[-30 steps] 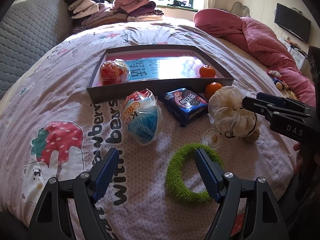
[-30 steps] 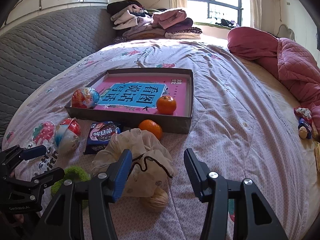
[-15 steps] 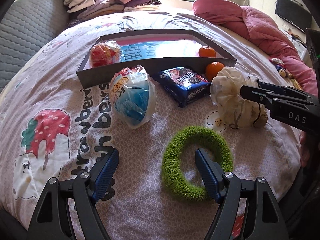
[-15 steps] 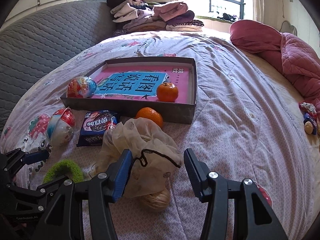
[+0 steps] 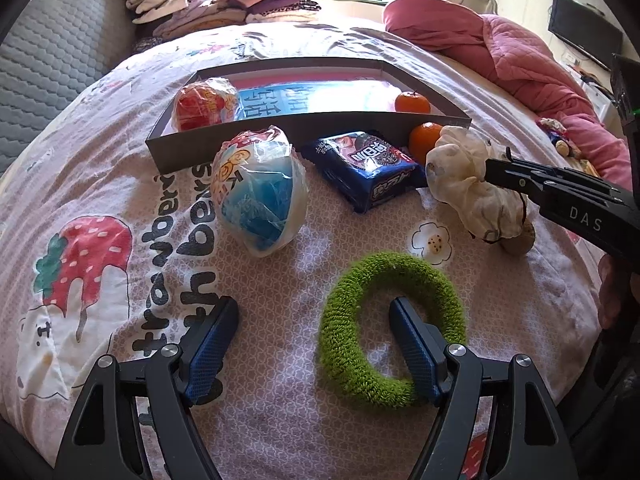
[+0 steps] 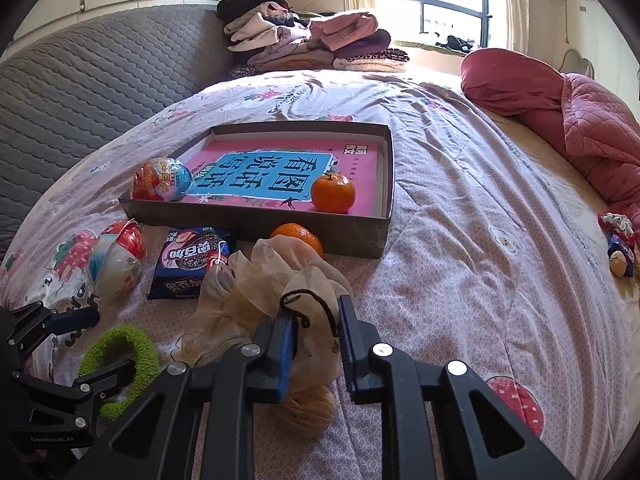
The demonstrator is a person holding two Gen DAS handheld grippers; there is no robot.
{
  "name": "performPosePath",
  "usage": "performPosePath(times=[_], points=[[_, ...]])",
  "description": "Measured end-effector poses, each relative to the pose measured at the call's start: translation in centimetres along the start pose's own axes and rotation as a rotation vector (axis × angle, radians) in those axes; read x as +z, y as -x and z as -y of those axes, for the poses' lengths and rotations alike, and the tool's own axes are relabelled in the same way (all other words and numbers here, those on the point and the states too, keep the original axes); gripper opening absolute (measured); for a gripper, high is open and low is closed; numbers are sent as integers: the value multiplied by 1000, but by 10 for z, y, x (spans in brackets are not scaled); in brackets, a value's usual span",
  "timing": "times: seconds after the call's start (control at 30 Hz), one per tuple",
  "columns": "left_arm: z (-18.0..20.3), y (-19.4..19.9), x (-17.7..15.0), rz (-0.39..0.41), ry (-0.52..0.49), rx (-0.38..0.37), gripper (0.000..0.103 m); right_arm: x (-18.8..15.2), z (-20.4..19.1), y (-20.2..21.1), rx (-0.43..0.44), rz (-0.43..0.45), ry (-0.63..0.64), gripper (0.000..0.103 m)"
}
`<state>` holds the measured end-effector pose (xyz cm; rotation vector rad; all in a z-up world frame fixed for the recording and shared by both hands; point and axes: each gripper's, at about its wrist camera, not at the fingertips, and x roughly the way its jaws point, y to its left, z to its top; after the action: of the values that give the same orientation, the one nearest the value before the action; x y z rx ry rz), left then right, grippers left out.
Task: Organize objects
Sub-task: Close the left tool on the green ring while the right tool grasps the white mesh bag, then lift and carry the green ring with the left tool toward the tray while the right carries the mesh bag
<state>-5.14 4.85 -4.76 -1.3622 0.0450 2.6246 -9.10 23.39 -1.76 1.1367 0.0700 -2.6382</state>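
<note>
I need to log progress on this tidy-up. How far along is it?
Done: one wrapped egg toy and one orange lie in the box. In hand: the right tool grips the cream scrunchie; the left tool, open, straddles the green ring. Left on the bed: second egg, cookie pack, second orange.

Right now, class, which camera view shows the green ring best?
The left wrist view: the green ring lies whole and near, the left gripper's right finger inside it. The right wrist view shows only part, behind that gripper.
</note>
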Motion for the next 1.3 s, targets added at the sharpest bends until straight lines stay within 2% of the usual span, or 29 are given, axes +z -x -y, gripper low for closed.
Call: performPosePath(times=[0.1, 0.17, 0.2, 0.27, 0.33, 0.47, 0.63, 1.3], points=[[1, 1, 0, 4, -4, -13, 76, 1, 1, 2, 8, 8, -7, 16], [1, 2, 0, 5, -5, -20, 68, 1, 2, 2, 14, 10, -13, 16], [1, 2, 0, 5, -6, -21, 61, 1, 3, 2, 19, 9, -14, 16], [2, 3, 0, 7, -9, -29, 55, 1, 3, 3, 26, 9, -17, 16], [3, 4, 0, 9, -8, -39, 40, 1, 3, 3, 35, 8, -20, 16], [-1, 5, 0, 11, 10, -84, 19, 2, 3, 3, 47, 8, -29, 16], [0, 8, 0, 21, 12, -95, 15, 2, 5, 4, 59, 13, -42, 16], [11, 36, 4, 109, -21, -101, 15, 9, 7, 26, 117, 107, -71, 16]])
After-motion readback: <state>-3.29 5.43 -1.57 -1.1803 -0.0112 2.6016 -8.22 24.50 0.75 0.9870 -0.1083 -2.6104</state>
